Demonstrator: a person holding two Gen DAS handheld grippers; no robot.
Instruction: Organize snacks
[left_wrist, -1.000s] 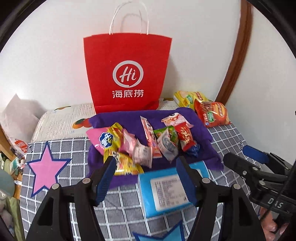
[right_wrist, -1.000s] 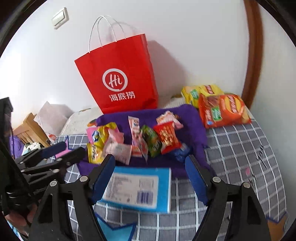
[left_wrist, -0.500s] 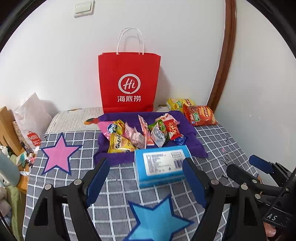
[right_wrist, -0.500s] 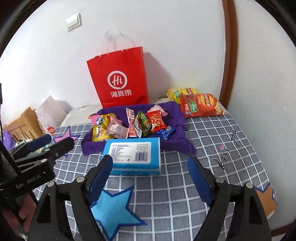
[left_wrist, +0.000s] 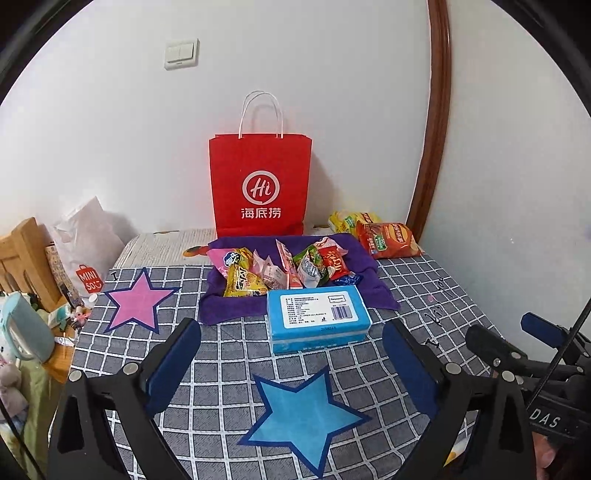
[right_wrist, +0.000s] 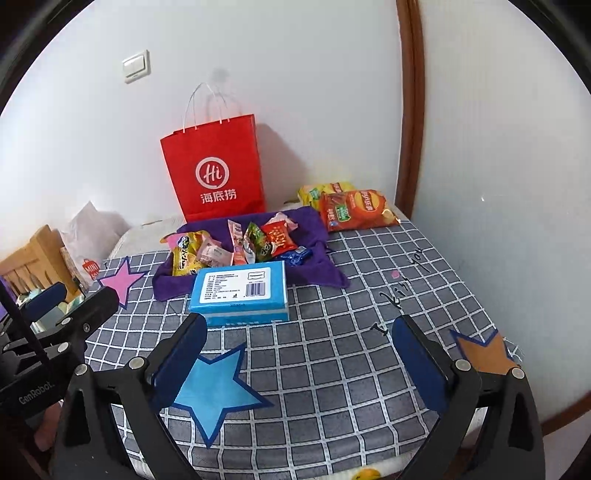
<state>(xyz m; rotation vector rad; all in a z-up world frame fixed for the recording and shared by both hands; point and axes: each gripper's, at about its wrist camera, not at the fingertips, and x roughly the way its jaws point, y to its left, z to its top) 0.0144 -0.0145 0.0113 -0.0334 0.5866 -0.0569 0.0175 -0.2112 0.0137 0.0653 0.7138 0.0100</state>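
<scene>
Left wrist view: small snack packets (left_wrist: 282, 267) piled on a purple cloth (left_wrist: 236, 304), mid-far on the counter (left_wrist: 369, 373), which has a grey checked cover. Mix of yellow, pink, green, red and blue wrappers, overlapping, some tilted up. Blue box (left_wrist: 317, 317) sits just near of the pile, flat, label up, its far edge on or at the cloth's near edge, cannot tell which. Red paper bag (left_wrist: 260, 188) with white handles stands upright behind the cloth, against the wall. Orange chip bag (left_wrist: 388, 240) lies far right of the cloth, yellow chip bag (left_wrist: 349, 219) behind it, partly covered. Pink star (left_wrist: 138, 301) on the cover left of the cloth, blue star (left_wrist: 303, 410) near centre. White Miniso bag (left_wrist: 86, 258) far left, off the counter's edge. Light switch (left_wrist: 181, 53) on the wall above.

Left tongs (left_wrist: 291, 363): jaws opening, spread wide, nothing between them, hanging over the blue star, near of the blue box and not touching it. Right tongs (right_wrist: 299, 362): jaws opening too, wide apart, nothing between them, over bare checked cover near of the box. Each pair of tongs shows at the edge of the other's view, side by side. Right wrist view also shows an orange star (right_wrist: 484, 350) at the near right corner of the cover.
</scene>
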